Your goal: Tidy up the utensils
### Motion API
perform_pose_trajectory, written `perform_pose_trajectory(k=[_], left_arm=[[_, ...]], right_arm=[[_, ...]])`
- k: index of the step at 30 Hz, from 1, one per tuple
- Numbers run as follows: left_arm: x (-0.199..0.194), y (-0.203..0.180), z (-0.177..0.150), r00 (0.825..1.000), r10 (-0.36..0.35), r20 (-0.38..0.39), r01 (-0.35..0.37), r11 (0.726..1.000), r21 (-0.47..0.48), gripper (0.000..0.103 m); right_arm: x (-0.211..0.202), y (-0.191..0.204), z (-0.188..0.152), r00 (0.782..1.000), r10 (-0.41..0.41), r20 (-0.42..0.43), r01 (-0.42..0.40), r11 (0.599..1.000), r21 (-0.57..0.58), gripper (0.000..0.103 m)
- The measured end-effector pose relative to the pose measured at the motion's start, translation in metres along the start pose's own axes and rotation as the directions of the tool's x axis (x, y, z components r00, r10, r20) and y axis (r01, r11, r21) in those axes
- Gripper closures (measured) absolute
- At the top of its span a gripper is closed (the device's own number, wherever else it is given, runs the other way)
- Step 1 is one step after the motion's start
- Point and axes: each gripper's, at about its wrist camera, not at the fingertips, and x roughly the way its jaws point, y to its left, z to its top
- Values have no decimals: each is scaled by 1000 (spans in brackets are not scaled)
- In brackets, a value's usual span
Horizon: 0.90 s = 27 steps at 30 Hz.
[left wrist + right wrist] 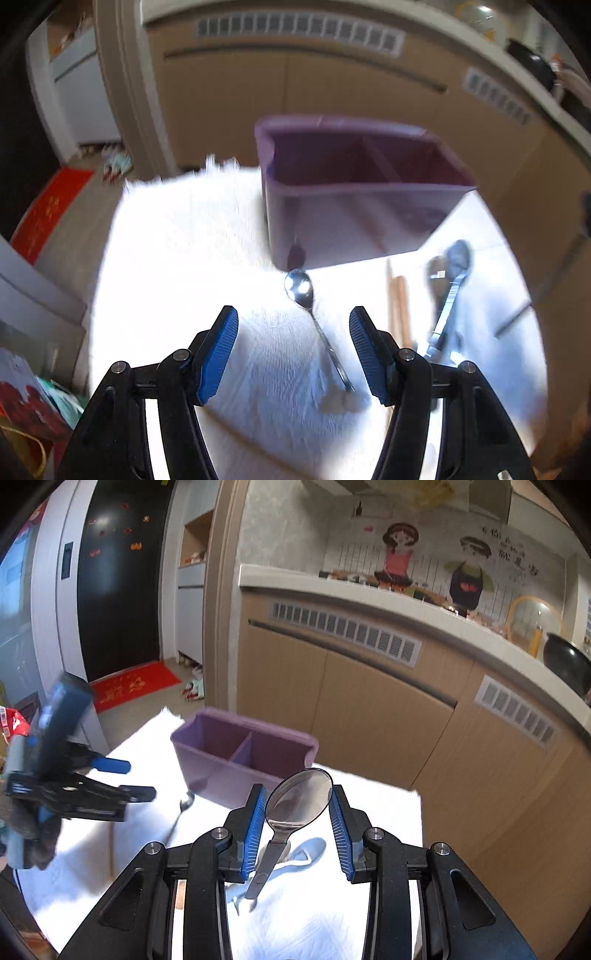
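Spoon (300,291) on cloth (177,258), just before bin (354,214); chopsticks (399,306) to right.

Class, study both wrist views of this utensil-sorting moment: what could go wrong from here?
1. The right tongs pinch the large spoon only by its bowl edges; it may slip or swing before reaching the purple box.
2. The left tongs are open above the small spoon, whose thin handle lies flat on the white cloth; closing could snag cloth or miss.

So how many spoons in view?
3: small spoon on cloth by the purple box; large spoon in right gripper; third spoon on cloth beneath it. Box floor partly hidden.
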Motion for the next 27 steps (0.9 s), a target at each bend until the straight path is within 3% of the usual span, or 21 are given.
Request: perform_pose_trajectory(k=[4, 11, 13, 16, 18, 24, 27], left_arm=[[29, -6, 4, 998, 64, -1, -64, 998, -14, 45], [65, -13, 6, 993, 99, -70, -102, 994, -38, 50], [65, -17, 6, 992, 114, -57, -116, 993, -36, 52], [65, -23, 6, 993, 112, -48, -113, 993, -23, 65], [63, -28, 4, 994, 100, -37, -101, 995, -8, 80], [46, -32, -20, 997, 80, 5, -80, 997, 23, 81], [21, -40, -34, 994, 82, 71, -86, 994, 61, 81]], right_arm=[[7, -7, -18, 1000, 11, -13, -11, 1000, 12, 67], [12, -17, -34, 1000, 17, -17, -17, 1000, 26, 67], [15, -19, -37, 1000, 17, -21, -17, 999, 30, 67], [21, -22, -41, 999, 19, -31, -18, 999, 40, 67], [23, -22, -42, 999, 19, -37, -17, 999, 50, 67], [22, -22, -44, 999, 15, -48, -12, 998, 58, 67], [20, -19, -43, 998, 14, -54, -11, 999, 53, 67]])
